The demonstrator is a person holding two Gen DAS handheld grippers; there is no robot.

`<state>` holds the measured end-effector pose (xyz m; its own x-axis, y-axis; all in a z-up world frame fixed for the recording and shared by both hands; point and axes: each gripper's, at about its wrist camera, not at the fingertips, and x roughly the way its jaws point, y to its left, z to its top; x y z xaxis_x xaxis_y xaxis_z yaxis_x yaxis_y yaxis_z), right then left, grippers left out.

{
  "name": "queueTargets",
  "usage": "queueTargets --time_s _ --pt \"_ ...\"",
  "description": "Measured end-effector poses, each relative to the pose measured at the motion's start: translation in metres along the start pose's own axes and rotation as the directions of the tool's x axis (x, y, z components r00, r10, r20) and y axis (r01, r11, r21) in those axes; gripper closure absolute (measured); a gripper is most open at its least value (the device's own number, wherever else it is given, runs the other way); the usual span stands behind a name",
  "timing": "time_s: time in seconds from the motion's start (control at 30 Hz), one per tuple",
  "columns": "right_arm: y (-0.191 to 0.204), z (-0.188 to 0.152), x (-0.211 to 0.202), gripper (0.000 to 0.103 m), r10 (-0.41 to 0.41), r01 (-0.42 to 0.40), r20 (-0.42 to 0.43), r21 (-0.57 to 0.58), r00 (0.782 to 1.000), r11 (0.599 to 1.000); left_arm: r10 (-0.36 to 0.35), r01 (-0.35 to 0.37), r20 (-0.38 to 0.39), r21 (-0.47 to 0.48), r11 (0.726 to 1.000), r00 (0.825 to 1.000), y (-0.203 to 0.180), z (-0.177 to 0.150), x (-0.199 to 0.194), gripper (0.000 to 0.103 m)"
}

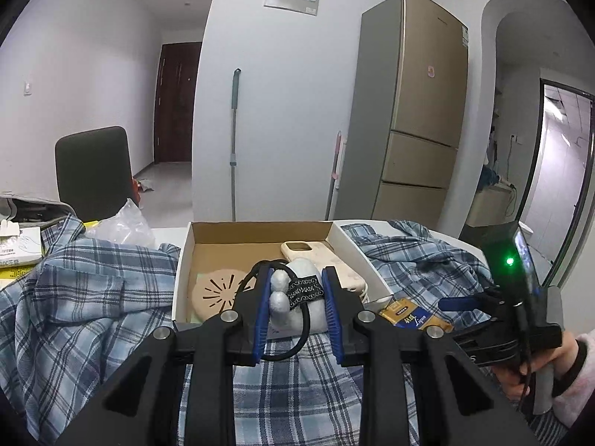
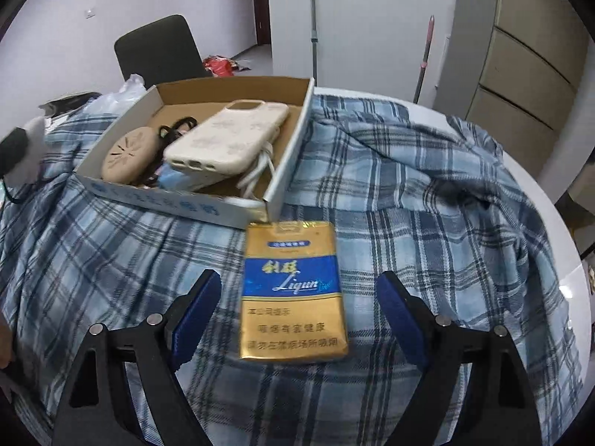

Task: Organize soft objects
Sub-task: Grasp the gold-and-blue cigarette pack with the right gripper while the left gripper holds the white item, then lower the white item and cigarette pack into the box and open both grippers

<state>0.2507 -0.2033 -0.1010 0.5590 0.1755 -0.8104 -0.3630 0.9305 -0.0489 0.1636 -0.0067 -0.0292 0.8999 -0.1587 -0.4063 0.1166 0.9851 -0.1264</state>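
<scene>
My left gripper (image 1: 295, 299) is shut on a white soft toy (image 1: 297, 290) with a black patterned band and a black cord, held just above the near edge of the cardboard box (image 1: 260, 228). The box (image 2: 290, 141) holds a beige phone case (image 2: 227, 133), a round beige pad (image 2: 126, 152) and cables. My right gripper (image 2: 297, 316) is open, its fingers either side of a gold and blue cigarette pack (image 2: 293, 290) lying on the blue plaid cloth (image 2: 409, 204). The pack (image 1: 412, 316) also shows in the left wrist view.
The plaid cloth (image 1: 85, 297) covers a white round table (image 2: 550, 215). A clear plastic bag (image 1: 126, 223), papers and a grey bag (image 1: 33, 208) lie at the left. A dark chair (image 1: 93, 171), a mop (image 1: 234, 141) and a fridge (image 1: 412, 111) stand behind.
</scene>
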Motion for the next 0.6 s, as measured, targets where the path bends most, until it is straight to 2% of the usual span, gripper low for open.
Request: queueTargets --time_s 0.13,0.27,0.4,0.6 --pt "0.002 -0.005 0.011 0.026 0.000 0.000 -0.001 -0.016 1.000 1.000 -0.003 0.003 0.004 0.003 1.000 1.000 -0.001 0.001 0.000 0.075" --pt "0.006 -0.006 0.013 0.050 -0.009 0.009 -0.004 -0.039 1.000 0.999 0.001 -0.001 0.001 -0.002 1.000 1.000 0.001 0.001 0.002 0.075" --pt "0.007 -0.008 0.007 0.050 -0.013 0.013 0.000 -0.040 1.000 0.999 0.003 -0.003 0.007 -0.002 1.000 1.000 0.002 0.001 0.001 0.075" --pt "0.008 -0.006 -0.025 0.050 0.000 0.001 0.054 -0.030 0.999 1.000 0.009 -0.009 0.033 -0.009 1.000 0.999 0.001 0.006 -0.005 0.075"
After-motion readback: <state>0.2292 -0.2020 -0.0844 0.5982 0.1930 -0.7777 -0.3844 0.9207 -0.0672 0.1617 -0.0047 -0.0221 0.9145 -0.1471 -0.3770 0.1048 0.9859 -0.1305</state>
